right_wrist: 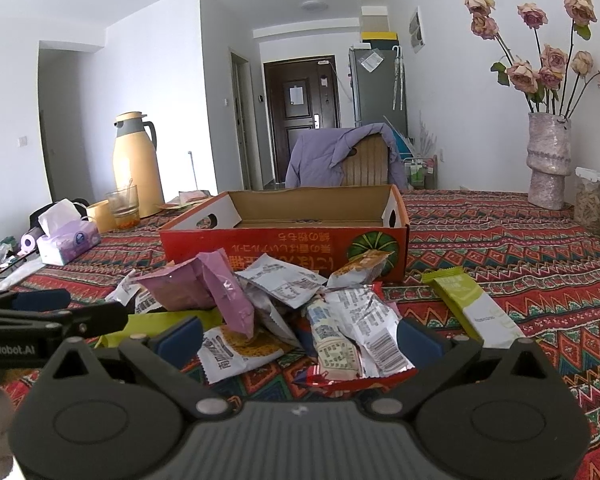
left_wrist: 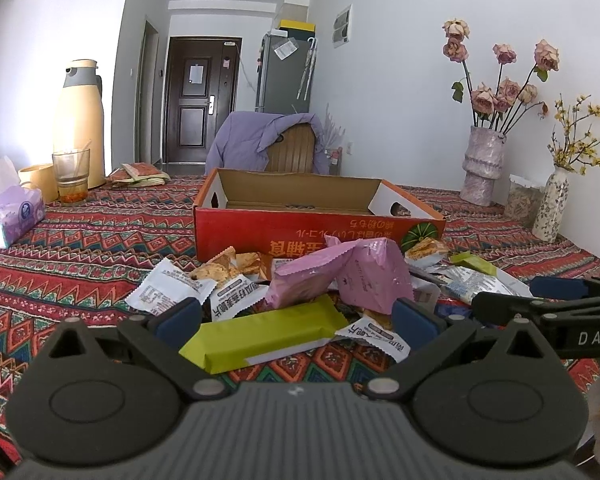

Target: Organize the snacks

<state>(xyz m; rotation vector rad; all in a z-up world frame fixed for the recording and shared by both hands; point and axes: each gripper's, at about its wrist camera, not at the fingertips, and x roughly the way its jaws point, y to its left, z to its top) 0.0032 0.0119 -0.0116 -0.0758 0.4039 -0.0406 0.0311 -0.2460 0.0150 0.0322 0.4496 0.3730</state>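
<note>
A pile of snack packets lies on the patterned tablecloth in front of an open red cardboard box (left_wrist: 316, 232) (right_wrist: 284, 240). My left gripper (left_wrist: 296, 320) is open, its blue pads either side of a green bar packet (left_wrist: 260, 336), with pink packets (left_wrist: 340, 276) just beyond. My right gripper (right_wrist: 300, 336) is open around a silver-and-red packet (right_wrist: 352, 336) and a white cracker packet (right_wrist: 236, 352). A second green bar (right_wrist: 472, 304) lies to the right. Each gripper shows at the edge of the other's view.
A tissue box (left_wrist: 12, 216), a glass (left_wrist: 71, 174) and a yellow thermos (left_wrist: 80, 120) stand at the left. A vase of dried roses (left_wrist: 482, 164), a jar (left_wrist: 524, 200) and a patterned vase (left_wrist: 552, 208) stand at the right. A chair with a purple jacket (left_wrist: 268, 140) is behind the box.
</note>
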